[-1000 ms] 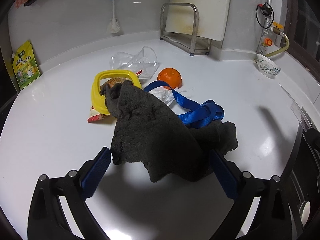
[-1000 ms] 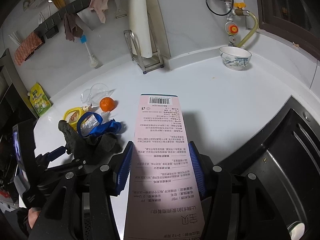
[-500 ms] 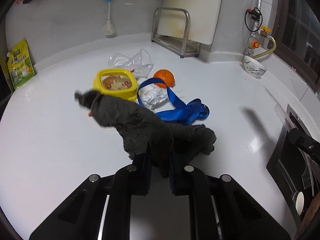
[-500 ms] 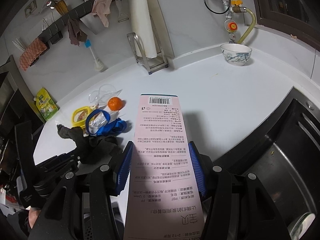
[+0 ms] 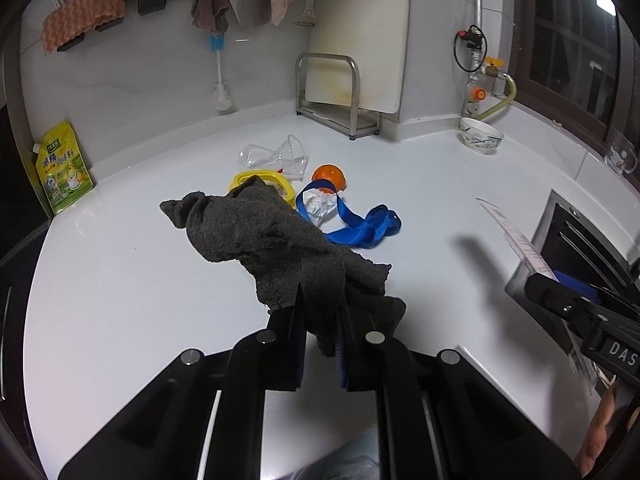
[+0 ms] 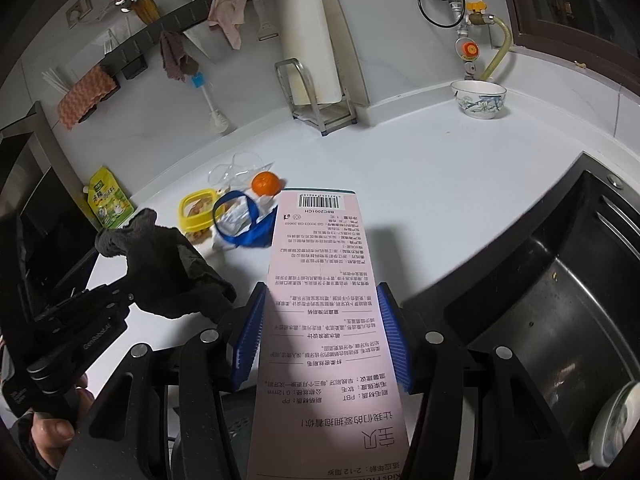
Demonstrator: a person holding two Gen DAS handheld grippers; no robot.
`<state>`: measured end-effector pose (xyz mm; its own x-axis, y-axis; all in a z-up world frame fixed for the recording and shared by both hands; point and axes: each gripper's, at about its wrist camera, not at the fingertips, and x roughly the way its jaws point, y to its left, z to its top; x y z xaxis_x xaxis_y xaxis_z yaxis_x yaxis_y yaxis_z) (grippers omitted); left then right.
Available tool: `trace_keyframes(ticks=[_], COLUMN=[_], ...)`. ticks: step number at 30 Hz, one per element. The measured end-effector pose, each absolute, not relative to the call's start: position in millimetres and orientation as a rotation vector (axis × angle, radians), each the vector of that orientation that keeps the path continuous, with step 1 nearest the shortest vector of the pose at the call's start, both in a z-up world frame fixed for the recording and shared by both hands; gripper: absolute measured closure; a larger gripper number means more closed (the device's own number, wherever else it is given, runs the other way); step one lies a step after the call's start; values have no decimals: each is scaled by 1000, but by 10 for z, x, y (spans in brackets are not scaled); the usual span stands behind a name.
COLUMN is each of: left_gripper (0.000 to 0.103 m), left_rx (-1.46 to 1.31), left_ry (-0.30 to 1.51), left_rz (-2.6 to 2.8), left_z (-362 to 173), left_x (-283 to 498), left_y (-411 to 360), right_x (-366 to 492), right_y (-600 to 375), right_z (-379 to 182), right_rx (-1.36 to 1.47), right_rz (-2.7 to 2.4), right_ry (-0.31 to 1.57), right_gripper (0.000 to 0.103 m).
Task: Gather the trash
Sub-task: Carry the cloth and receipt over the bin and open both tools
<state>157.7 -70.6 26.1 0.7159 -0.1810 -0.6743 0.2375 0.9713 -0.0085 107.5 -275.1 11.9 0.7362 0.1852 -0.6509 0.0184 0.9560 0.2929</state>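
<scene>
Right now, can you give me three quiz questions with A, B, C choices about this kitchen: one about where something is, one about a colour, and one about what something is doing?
1. Where is the bowl?
A. in the sink
B. on the counter by the back wall
C. on the rack

2. What colour is the strap?
A. blue
B. red
C. green

3. What is the left hand-held gripper doing?
A. open over the orange
B. shut on the grey cloth
C. holding the bowl

Answers: 1 B, it sits under the yellow hose. 2 A, it loops blue beside the orange. 3 B, the cloth is pinched between its fingers.
</scene>
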Motion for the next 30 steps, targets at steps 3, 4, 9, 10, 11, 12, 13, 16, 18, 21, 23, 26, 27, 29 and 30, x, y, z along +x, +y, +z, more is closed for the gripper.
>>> trace_keyframes(ticks=[3,4,9,10,11,12,13,16,18,21,23,26,27,29,30], left_gripper=[91,91,91,91,91,91,91,91,91,91,91,91,91,91,91], left_rx=[91,96,107,111,114,114,114,123,132,142,145,150,150,145,145], left_ry=[727,721,709,707,705,707,710,712,710,704,708,717,722,733,738], left_rz=[-246,-249,-279,-284,-287,-296,-305,-324,-337,-357,-370,-388,-394,-412,-419], left_z=[295,308,338,335,331,321,309,281,262,210,157,51,11,-55,-94], left_x=[1410,1343,1019,961,909,842,778,601,470,284,197,58,14,-50,-85], left_y=[-670,-659,-603,-601,-595,-584,-572,-539,-519,-483,-468,-440,-432,-419,-417], right_x=[922,846,513,422,344,290,195,-12,-134,-325,-450,-616,-665,-743,-782], right_y=[-2704,-2687,-2601,-2572,-2549,-2541,-2515,-2456,-2399,-2317,-2269,-2191,-2174,-2138,-2120], right_z=[121,126,120,111,103,96,78,12,-20,-73,-129,-256,-299,-397,-455], right_rx=[303,308,319,328,332,336,344,374,369,354,342,323,327,328,326], right_rz=[87,83,59,55,49,44,36,30,15,-13,-34,-52,-47,-46,-47], right_ry=[733,728,720,717,714,712,710,716,717,715,715,731,731,747,760], right_gripper=[50,50,50,50,50,50,50,50,50,50,50,50,50,50,50])
